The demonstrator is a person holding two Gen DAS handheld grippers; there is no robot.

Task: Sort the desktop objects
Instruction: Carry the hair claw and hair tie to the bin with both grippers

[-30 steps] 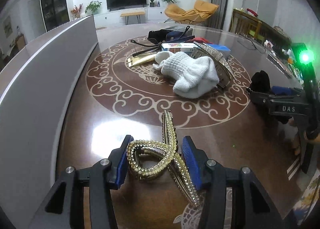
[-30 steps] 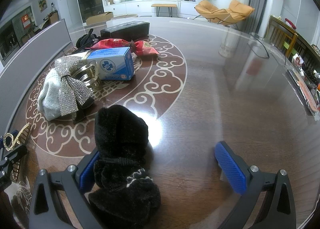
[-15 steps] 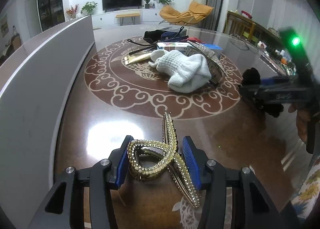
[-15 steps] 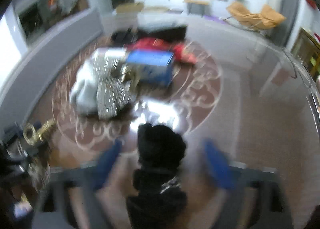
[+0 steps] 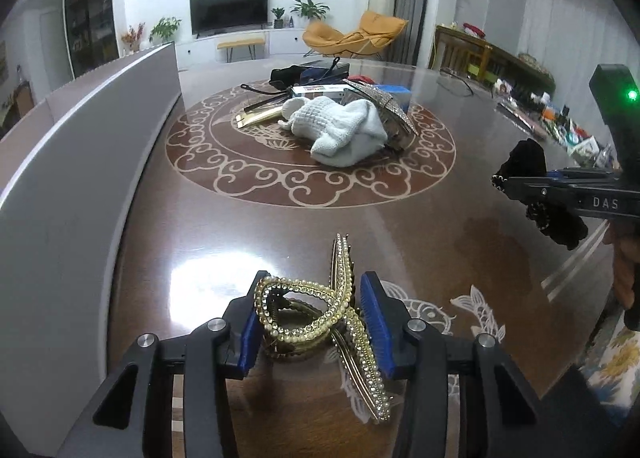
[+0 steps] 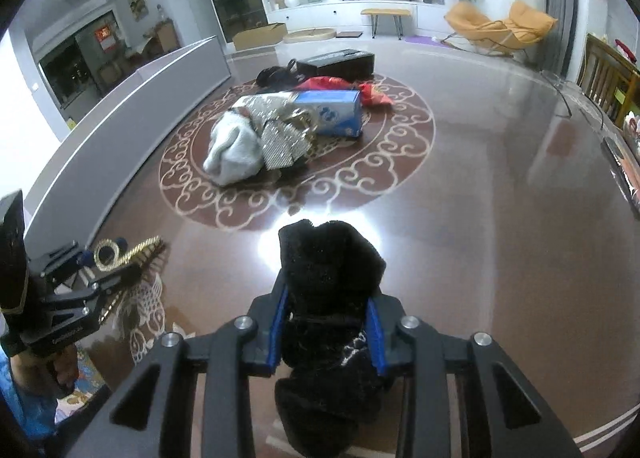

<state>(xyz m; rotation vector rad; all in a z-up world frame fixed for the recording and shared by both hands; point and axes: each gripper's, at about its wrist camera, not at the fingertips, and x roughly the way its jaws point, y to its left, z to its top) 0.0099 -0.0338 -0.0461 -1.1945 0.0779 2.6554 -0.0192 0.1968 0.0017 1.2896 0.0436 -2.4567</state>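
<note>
My left tongs (image 5: 312, 318) are clamped on the gold clip (image 5: 320, 310), low centre of frame. My right tongs (image 6: 326, 328) are clamped on the black scrunchie (image 6: 332, 282), above the tabletop (image 6: 480, 218).

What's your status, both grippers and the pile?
Left gripper shut on gold hair clip. Right gripper shut on black fuzzy item. White cloth and blue box unsorted mid-table. Path ahead open.

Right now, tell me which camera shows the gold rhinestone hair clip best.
The left wrist view: the gold hair clip sits large and sharp between the left gripper pads, beads and teeth visible. The right wrist view shows it only small, at the left edge, partly hidden by that gripper's frame.
</note>
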